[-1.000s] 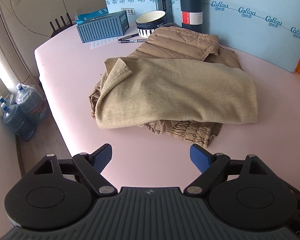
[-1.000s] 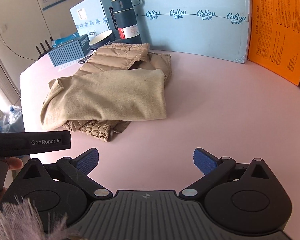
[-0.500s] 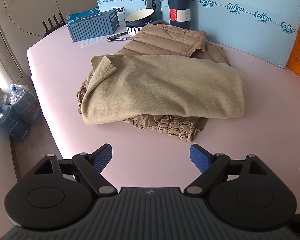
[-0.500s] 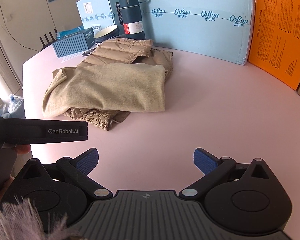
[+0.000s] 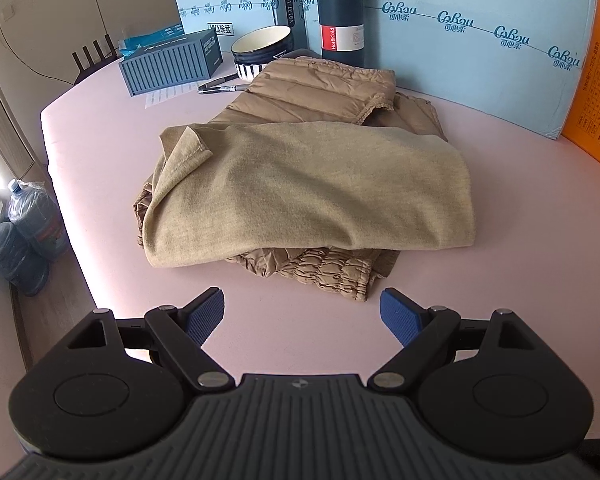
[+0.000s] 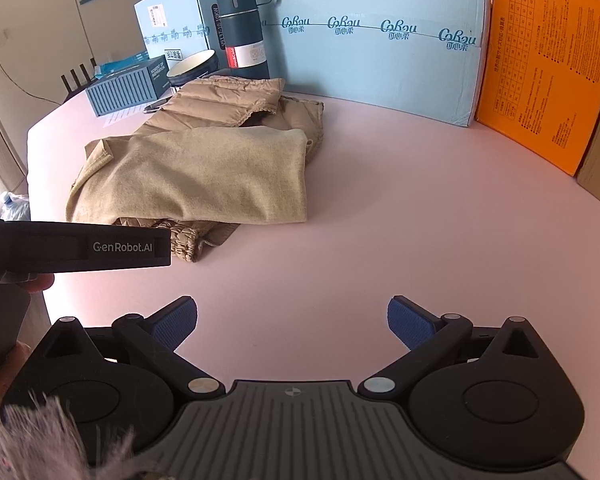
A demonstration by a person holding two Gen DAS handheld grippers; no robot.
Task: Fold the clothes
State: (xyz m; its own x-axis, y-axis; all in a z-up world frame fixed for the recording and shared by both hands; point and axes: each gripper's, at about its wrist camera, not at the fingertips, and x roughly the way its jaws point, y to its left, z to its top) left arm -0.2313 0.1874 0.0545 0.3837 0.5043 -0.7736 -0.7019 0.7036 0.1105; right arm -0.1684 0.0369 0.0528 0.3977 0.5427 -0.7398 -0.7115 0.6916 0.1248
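Observation:
A folded tan knit garment (image 5: 312,188) lies on top of a folded brown quilted puffer jacket (image 5: 320,88) on the pink table (image 5: 100,140). The same pile shows in the right wrist view, knit garment (image 6: 204,176) over jacket (image 6: 228,100). My left gripper (image 5: 302,314) is open and empty, just short of the pile's near edge. My right gripper (image 6: 292,322) is open and empty over bare table, to the right of the pile. The left gripper's body (image 6: 76,246) shows at the left of the right wrist view.
Behind the pile stand a dark thermos (image 5: 342,16), a bowl (image 5: 262,50), a grey-blue box (image 5: 172,64), pens (image 5: 220,87) and a light blue board (image 5: 480,48). An orange box (image 6: 544,64) stands at the right. Water jugs (image 5: 20,236) sit on the floor left of the table edge.
Both grippers have drifted slightly; the pile sits more central in the left wrist view and the left gripper's body reaches further into the right wrist view. Both stay open.

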